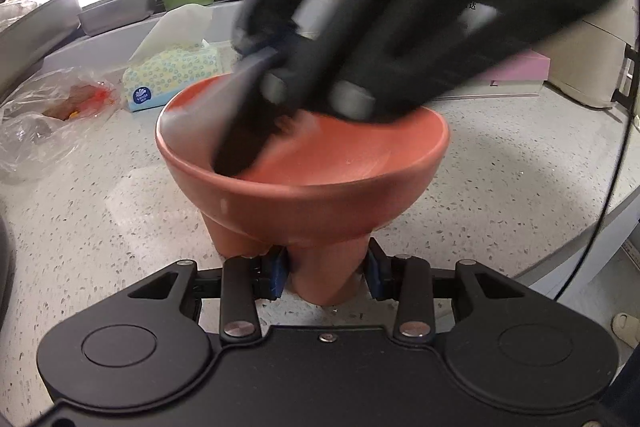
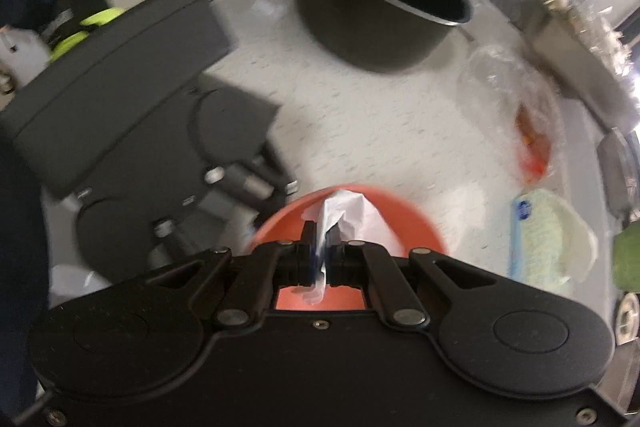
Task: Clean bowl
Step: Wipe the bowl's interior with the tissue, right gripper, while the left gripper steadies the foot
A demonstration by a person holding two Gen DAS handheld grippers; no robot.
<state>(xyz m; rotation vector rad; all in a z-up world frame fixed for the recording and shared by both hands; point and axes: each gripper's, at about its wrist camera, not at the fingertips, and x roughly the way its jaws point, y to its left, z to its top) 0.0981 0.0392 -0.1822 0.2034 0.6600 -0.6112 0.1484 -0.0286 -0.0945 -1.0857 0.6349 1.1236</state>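
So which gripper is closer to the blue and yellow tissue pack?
Right, though not by much. The right gripper is over the far side of the terracotta bowl, nearer the tissue pack. The left gripper clamps the bowl's near leg, farther away.

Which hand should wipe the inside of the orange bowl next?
Right. The right hand-held gripper is shut on the white tissue and already reaches into the orange bowl. The left hand-held gripper is busy gripping the bowl's foot, probably to keep it steady.
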